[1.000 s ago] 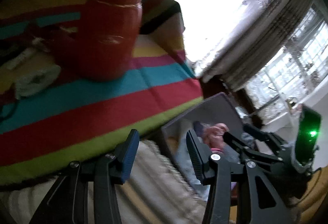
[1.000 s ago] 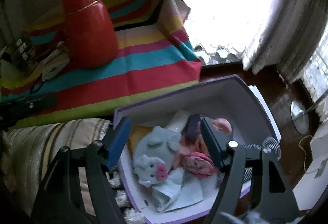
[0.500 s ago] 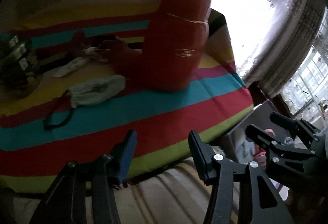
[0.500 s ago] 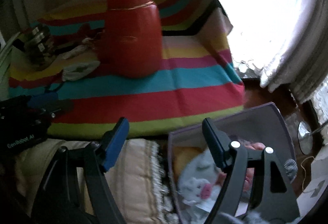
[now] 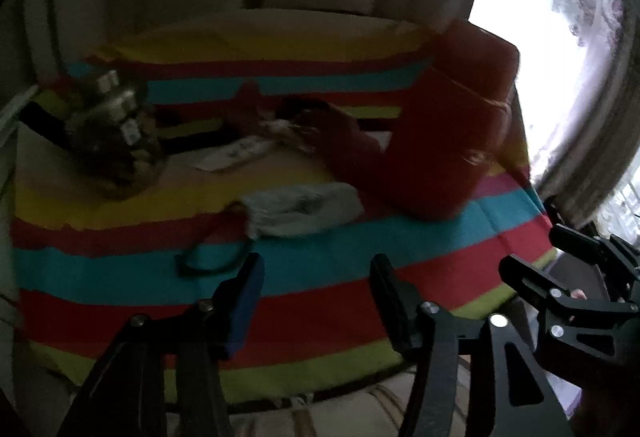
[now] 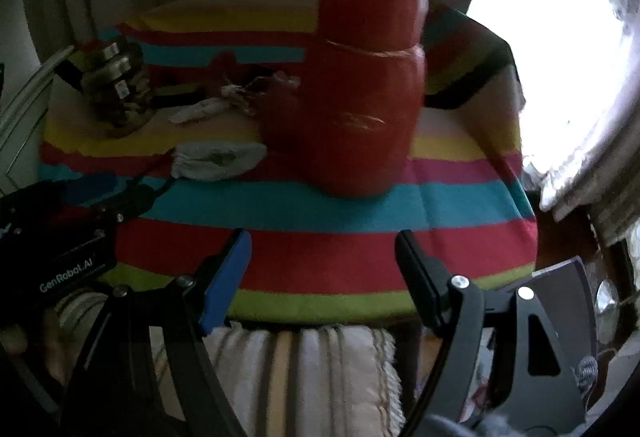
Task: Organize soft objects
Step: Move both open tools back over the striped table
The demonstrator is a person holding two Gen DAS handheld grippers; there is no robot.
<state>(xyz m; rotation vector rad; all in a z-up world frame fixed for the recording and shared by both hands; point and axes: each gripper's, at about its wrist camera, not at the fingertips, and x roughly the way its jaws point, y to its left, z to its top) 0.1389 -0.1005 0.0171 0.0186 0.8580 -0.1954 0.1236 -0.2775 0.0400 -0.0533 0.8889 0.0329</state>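
One striped tablecloth (image 6: 320,205) under red jar (image 6: 360,97), bright window (image 6: 560,37) behind.

The left gripper (image 5: 316,279) was held with its two fingers spread wide and nothing between them, the blue-padded finger (image 5: 245,299) at 7 o'clock of the left wrist view and the black finger (image 5: 390,297) at 5 o'clock. The right gripper (image 6: 323,259) was likewise spread and held nothing, blue pad (image 6: 226,277) at 7 o'clock and black finger (image 6: 416,277) at 5 o'clock. Each gripper showed in the other's view: the right one at 4 o'clock in the left wrist view, the left one at 8 o'clock in the right wrist view, side by side and apart
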